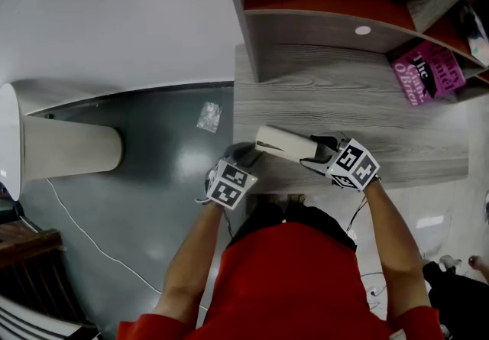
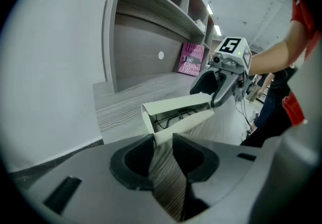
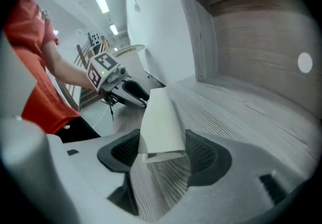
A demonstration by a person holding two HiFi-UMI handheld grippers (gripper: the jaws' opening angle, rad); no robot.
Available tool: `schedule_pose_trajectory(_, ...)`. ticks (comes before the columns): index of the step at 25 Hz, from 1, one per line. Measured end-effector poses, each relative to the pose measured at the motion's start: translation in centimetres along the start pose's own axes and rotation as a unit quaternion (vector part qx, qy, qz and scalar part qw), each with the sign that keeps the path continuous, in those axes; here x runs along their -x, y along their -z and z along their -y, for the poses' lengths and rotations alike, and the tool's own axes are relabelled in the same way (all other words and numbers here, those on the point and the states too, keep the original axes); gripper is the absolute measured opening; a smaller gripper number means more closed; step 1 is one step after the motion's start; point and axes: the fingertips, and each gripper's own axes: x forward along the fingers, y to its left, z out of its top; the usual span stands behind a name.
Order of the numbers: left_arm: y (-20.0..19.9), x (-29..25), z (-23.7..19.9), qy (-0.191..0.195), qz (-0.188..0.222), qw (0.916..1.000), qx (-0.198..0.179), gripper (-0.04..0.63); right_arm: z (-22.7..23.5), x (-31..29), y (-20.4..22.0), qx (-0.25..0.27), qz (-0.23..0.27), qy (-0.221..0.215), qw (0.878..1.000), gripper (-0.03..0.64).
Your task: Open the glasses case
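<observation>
A cream glasses case (image 1: 285, 143) lies lengthwise on the grey wooden desk (image 1: 397, 128), between my two grippers. My left gripper (image 1: 243, 157) is at its left end. In the left gripper view the two jaws (image 2: 162, 140) pinch the case's lower edge (image 2: 176, 125). The case gapes along its side and dark glasses (image 2: 173, 116) show inside. My right gripper (image 1: 315, 149) holds the other end. In the right gripper view the case's end (image 3: 161, 122) fills the gap between the jaws (image 3: 162, 151), with both pads against its sides.
A pink book (image 1: 426, 75) leans in the shelf unit (image 1: 306, 25) at the back of the desk. The desk's left edge drops to a dark floor with a white round object (image 1: 69, 151), a thin cable (image 1: 84, 231) and a small wrapper (image 1: 208, 116).
</observation>
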Motion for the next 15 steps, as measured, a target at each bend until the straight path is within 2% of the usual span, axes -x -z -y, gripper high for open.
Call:
schedule_pose_trajectory(4, 0.2, -0.1, -0.1, 0.006, -0.006, 0.9999, -0.008, 0.11, 0.8, 0.8, -0.9, -0.051, 0.029, -0.023, 0.998, 0.263)
schedule_pose_trajectory(7, 0.1, -0.1, -0.1, 0.008, -0.006, 0.9999, -0.011, 0.11, 1.8, 1.7, -1.9, -0.074, 0.059, -0.014, 0.995, 0.199)
schedule_pose_trajectory(11, 0.0, 0.0, -0.1, 0.01, -0.009, 0.9999, -0.01, 0.11, 2.9, 2.3, -2.3, -0.073, 0.072, 0.013, 0.995, 0.128)
schedule_pose_trajectory(15, 0.0, -0.1, -0.1, 0.009, -0.009, 0.9999, -0.01, 0.11, 4.4, 2.5, -2.4, -0.07, 0.082, 0.067, 0.992, 0.075)
